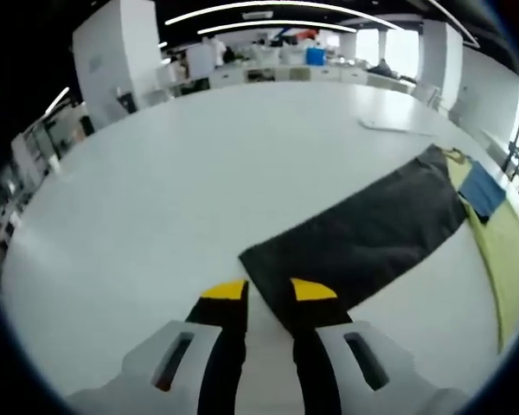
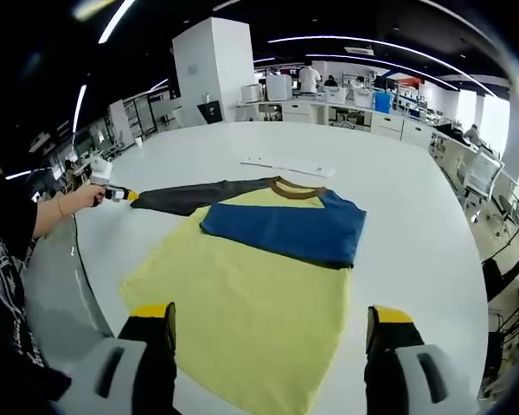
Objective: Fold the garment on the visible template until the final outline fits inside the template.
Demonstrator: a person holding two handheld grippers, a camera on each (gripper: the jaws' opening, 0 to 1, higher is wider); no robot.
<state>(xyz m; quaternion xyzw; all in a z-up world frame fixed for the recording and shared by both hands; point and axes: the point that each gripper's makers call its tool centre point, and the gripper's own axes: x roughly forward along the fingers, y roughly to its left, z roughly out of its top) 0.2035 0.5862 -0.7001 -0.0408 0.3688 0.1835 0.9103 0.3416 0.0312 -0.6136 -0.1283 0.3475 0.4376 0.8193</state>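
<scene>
Garment [image 2: 259, 285] on bare white table [image 2: 398, 173]

A big white table [image 2: 398, 186] spreads out wide; behind it stands a thick white pillar [image 2: 212, 65]; long thin lights [image 2: 346, 41] curve across the dark ceiling; far back, white desks [image 1: 281, 73] hold boxes and a blue bin [image 1: 316, 56]; bright windows [image 1: 406, 47] glow on one side; some people [image 2: 310, 78] stand far away.

text: none legible | labels: none | brands: none | numbers: none | signs: none
</scene>
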